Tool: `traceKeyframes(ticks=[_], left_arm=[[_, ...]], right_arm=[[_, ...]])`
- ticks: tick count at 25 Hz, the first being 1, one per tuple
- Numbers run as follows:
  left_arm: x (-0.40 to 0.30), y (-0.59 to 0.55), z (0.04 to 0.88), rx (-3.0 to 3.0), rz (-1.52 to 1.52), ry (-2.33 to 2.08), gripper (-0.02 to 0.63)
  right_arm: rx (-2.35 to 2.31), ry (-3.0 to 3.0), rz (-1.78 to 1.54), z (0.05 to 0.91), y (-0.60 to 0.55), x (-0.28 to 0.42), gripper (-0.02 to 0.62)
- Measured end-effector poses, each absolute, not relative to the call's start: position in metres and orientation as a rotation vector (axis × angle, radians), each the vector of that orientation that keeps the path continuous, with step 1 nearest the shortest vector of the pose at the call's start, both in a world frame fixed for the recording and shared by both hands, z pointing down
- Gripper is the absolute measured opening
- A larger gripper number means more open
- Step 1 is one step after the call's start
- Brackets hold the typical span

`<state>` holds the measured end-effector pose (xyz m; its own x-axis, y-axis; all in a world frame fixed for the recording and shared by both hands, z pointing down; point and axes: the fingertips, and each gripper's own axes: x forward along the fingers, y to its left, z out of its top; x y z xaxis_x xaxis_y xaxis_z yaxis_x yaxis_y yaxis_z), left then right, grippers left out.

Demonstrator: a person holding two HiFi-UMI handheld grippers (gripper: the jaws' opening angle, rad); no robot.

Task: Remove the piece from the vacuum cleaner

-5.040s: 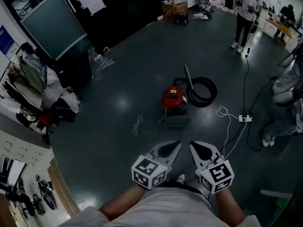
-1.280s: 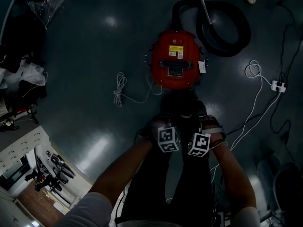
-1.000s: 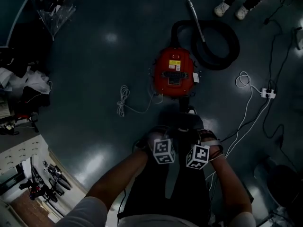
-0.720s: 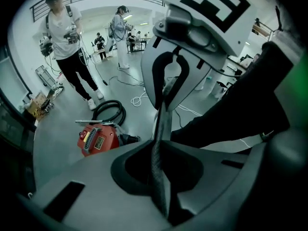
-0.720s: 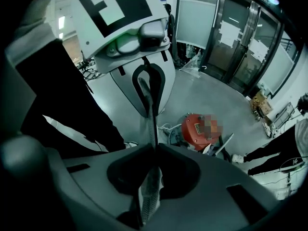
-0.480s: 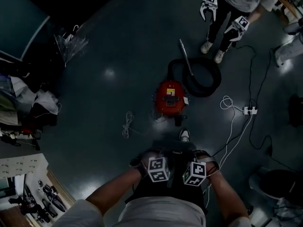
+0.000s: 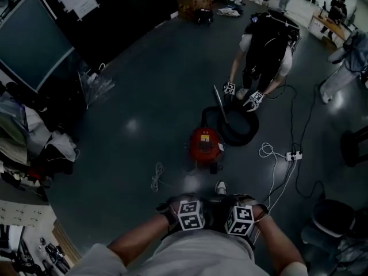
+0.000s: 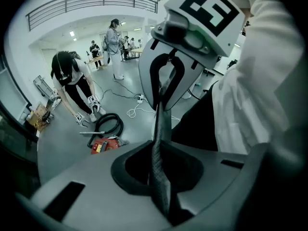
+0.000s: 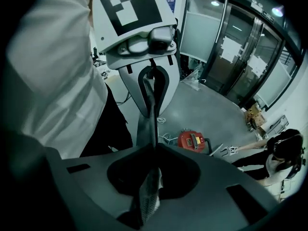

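Below, the open grey floor (image 7: 144, 96) spread wide around the red vacuum cleaner (image 7: 204, 144), its black hose (image 7: 238, 132) coiled just beside it, well ahead of the left gripper (image 8: 157, 124) and right gripper (image 9: 150, 177), each with jaws together, holding nothing.

Left gripper (image 8: 157, 129): jaws pressed together, nothing between them. Right gripper (image 8: 162, 88) faces it, tips close. Beyond, on the grey floor (image 8: 62, 143): red vacuum cleaner (image 8: 103, 146), black hose (image 8: 109, 125) coiled behind it. A person (image 8: 72, 78) bends beside the hose.
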<state>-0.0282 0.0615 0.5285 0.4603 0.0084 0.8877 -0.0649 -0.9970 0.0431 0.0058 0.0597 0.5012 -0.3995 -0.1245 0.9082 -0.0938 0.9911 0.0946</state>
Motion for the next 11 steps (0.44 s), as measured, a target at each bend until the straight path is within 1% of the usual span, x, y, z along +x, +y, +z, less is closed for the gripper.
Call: traceKeyframes(ticks=[11], left_arm=[[-0.031,0.066,0.495,2.687,1.622,-0.030,0.032]], right_arm=[[0.183,-1.997,-0.078,0.468,0.066,0.002,0.044]])
